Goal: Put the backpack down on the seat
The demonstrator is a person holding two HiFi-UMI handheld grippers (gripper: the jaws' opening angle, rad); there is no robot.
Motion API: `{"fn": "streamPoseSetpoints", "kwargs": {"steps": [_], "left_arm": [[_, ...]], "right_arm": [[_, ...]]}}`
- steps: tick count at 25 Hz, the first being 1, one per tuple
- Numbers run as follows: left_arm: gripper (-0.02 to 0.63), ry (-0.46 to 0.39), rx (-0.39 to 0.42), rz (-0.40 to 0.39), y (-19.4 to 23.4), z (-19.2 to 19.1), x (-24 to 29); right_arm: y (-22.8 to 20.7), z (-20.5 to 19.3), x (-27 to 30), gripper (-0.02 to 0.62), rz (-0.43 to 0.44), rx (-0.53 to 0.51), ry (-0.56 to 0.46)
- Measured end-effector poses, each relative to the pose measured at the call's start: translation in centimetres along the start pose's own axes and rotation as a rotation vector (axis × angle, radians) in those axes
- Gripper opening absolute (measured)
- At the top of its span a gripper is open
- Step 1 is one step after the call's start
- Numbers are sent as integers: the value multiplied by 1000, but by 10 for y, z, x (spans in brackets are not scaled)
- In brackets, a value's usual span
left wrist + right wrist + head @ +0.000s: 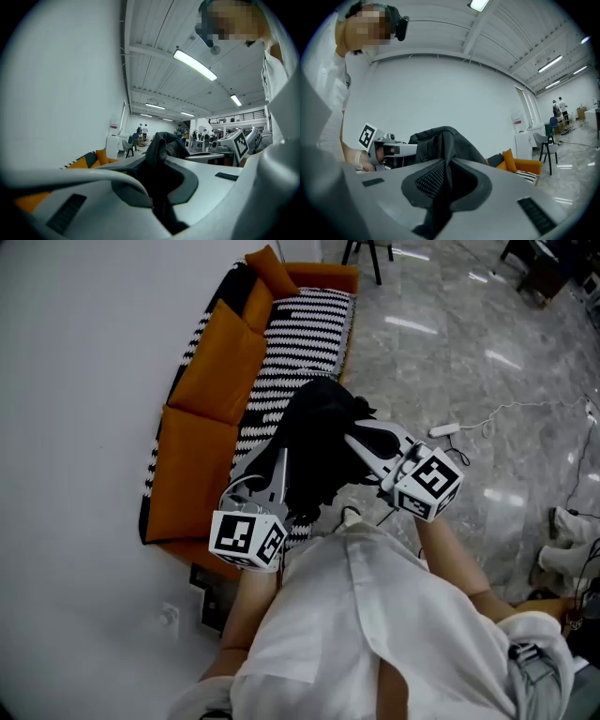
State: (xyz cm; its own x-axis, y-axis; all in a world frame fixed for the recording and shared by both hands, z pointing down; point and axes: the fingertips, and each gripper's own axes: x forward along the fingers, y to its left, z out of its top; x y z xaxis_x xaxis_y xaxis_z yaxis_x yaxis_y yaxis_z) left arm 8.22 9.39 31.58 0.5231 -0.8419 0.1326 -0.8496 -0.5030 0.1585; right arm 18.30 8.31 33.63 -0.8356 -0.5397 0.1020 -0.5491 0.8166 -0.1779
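Sofa (202, 381): orange back cushions against the wall, with a striped seat (295, 343) in front.

Backpack (314, 442): black and slack, hanging between both tools above the near end of the seat. Contact with the seat cannot be confirmed.

Risks:
- The load sits close to the seat's front edge. If released here, it may slump off onto the floor.
- Each grip takes only a pinched fold of soft fabric, so a jerk could pull it free.
- Loose straps may snag a tool on release.

Left tool (279, 465): raised beside the torso and reaching forward, jaws fully shut on a fold.

Right tool (361, 442): angled inward from the right, jaws nearly closed on a thicker fold.
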Motion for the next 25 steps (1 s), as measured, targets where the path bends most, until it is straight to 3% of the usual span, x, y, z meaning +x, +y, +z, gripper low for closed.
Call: {"fn": "streamPoseSetpoints", "kwargs": {"steps": [11,18,25], "left_arm": [[25,10,-29,7,11,3,54],[25,21,-77,-29,60,-5,91],[25,-15,-89,-59,120,14,130]], "right_arm": [[-56,7,14,44,20,12,12],[-89,-2,62,44,-7,37,57],[-126,17,130,44,16,7,59]]}}
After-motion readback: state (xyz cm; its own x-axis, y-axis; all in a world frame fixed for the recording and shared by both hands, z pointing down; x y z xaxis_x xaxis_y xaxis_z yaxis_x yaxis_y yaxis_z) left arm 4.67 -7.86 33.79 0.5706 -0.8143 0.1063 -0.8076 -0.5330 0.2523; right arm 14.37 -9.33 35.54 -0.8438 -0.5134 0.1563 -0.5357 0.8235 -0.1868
